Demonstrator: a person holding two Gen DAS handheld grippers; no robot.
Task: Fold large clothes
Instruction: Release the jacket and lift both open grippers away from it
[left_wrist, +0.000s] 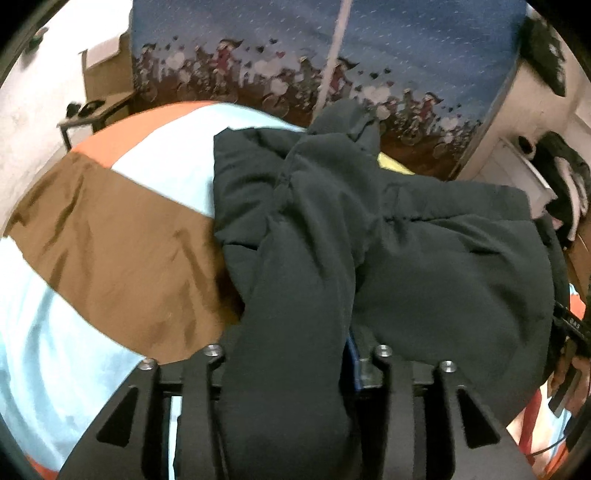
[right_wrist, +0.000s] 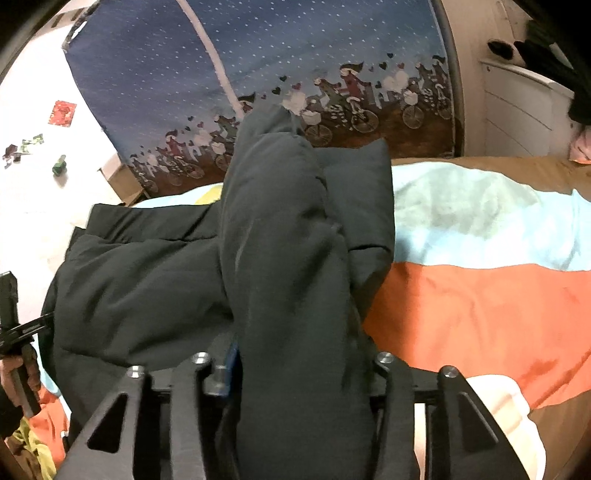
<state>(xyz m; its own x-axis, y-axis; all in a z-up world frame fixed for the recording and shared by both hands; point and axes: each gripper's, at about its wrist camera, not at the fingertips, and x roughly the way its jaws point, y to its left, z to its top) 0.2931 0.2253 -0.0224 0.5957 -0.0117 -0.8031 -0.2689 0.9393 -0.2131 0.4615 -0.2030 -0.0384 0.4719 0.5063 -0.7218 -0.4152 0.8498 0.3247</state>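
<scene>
On the left, the left gripper (left_wrist: 291, 373) is clamped on a thick fold of the dark padded jacket (left_wrist: 424, 266), the cloth running up out of its fingers and over the rest of the garment. The jacket lies heaped on the bed's striped duvet (left_wrist: 110, 240), with the brown band beside it and the printed curtain (left_wrist: 406, 44) hanging behind. Further right, the right gripper (right_wrist: 295, 373) pinches a matching fold of the same jacket, which bunches between its fingers with the orange stripe to its side; how deep either bite goes is hard to tell, since the cloth hides the tips. The step looks like carrying one edge over in a fold. To do it well, both grips should travel level and together, keep the held edge taut between them, and set it down square on the far edge before releasing.
</scene>
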